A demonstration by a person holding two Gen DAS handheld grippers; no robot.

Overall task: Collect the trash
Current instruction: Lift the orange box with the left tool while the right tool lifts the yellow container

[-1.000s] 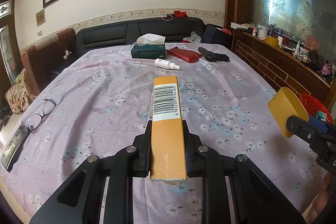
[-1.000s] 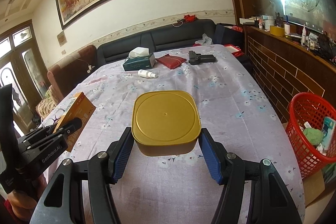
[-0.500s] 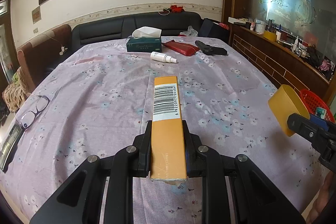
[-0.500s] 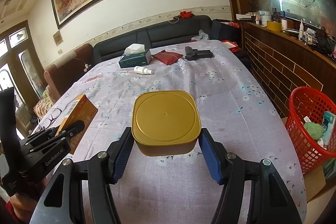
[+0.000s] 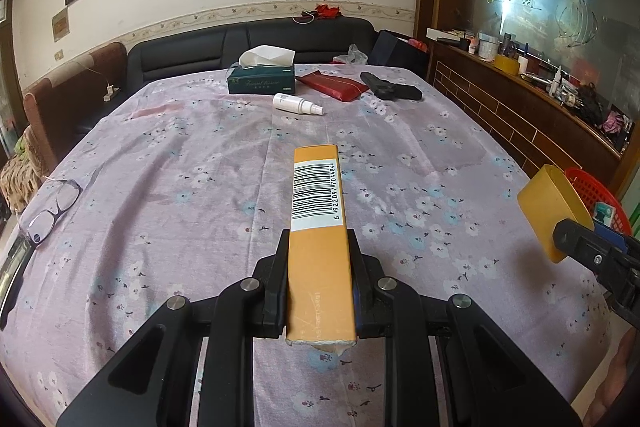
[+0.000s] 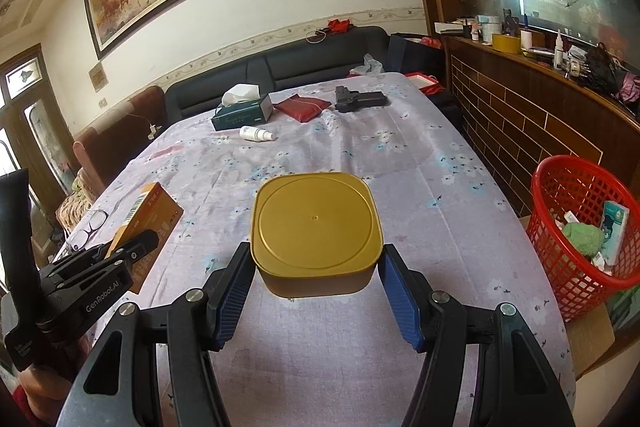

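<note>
My left gripper (image 5: 319, 259) is shut on a long orange carton with a barcode (image 5: 318, 223), held above the table; the carton also shows at the left in the right wrist view (image 6: 150, 215). My right gripper (image 6: 316, 267) is shut on a square gold plastic container (image 6: 316, 223), bottom up, above the table's near end; the container shows at the right edge of the left wrist view (image 5: 552, 211). A red trash basket (image 6: 580, 223) with trash inside stands on the floor right of the table, also in the left wrist view (image 5: 596, 193).
The table (image 5: 180, 155) has a floral lilac cloth. At its far end lie a green tissue box (image 5: 262, 81), a white spray bottle (image 5: 296, 104), a red pouch (image 5: 332, 85) and a black gun-shaped object (image 5: 390, 90). Glasses (image 5: 50, 211) lie at the left edge. A cluttered wooden counter (image 6: 540, 95) runs along the right.
Both grippers have drawn back slightly and lifted with their loads still held; the table and basket appear a little farther and lower. Nothing was let go.
</note>
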